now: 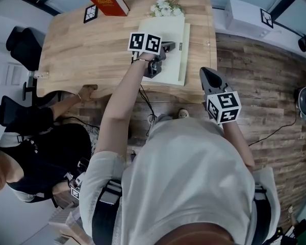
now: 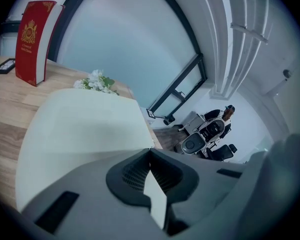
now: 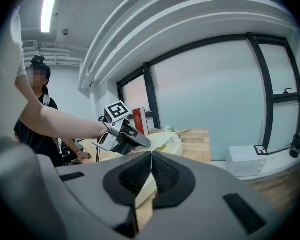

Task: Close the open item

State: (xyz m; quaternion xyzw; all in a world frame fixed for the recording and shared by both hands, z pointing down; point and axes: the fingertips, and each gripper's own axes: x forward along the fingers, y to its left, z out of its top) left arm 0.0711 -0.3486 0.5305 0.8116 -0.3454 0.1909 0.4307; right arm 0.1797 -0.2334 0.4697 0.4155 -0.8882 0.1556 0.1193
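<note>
A large pale book lies flat on the wooden table, cover down, with its thick page edge to the right. My left gripper rests on top of the cover, its jaws shut and nothing between them. In the left gripper view the pale cover fills the space just ahead of the left gripper. My right gripper hovers off the table's near right corner, shut and empty. The right gripper view looks past the right gripper at the left gripper on the book.
A red book stands at the table's far end beside a marker card and white flowers. A white box sits on the floor to the right. A person stands at the left, one hand on the table edge.
</note>
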